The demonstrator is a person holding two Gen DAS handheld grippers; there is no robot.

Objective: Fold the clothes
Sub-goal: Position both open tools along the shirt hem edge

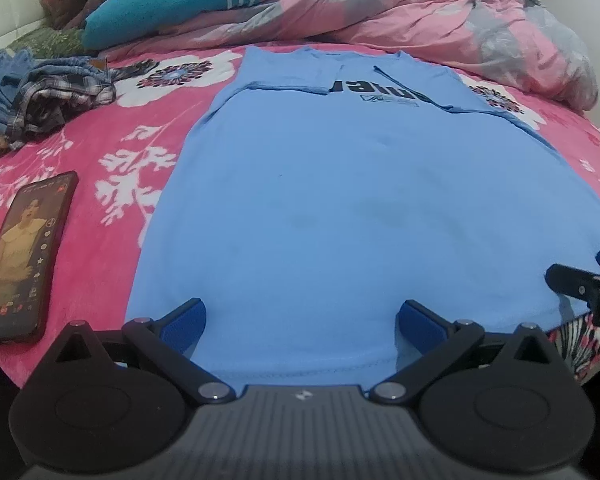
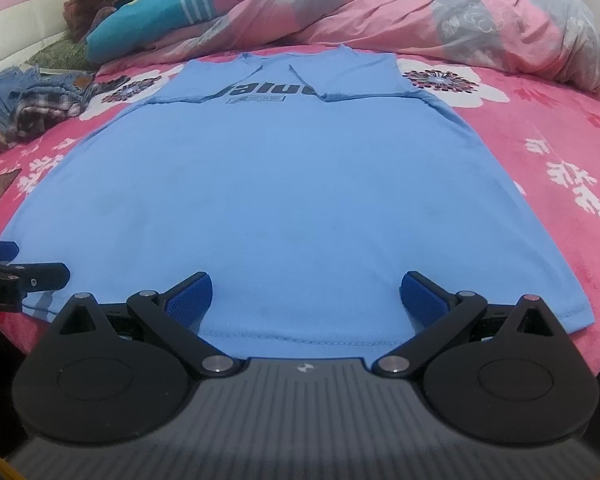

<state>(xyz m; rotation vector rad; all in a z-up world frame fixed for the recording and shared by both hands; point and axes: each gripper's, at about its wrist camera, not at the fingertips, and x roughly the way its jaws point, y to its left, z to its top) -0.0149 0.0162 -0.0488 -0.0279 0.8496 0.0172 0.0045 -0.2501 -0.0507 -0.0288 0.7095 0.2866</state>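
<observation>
Left gripper (image 1: 302, 322), right gripper (image 2: 306, 294) spread wide over shirt (image 1: 340, 200) hem.

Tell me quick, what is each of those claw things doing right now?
Left gripper: open, holding nothing, at the hem of the blue T-shirt.
Right gripper: open, holding nothing, at the same hem.

The blue T-shirt (image 1: 340, 208) is smooth matt cloth with a stitched hem, lying on a fuzzy pink bedsheet (image 1: 112, 184), the phone (image 1: 20, 256) has a glossy glass screen, and the left gripper (image 1: 300, 324) looks like matt black plastic with textured blue pads (image 1: 188, 320) and shiny metal pins.
</observation>
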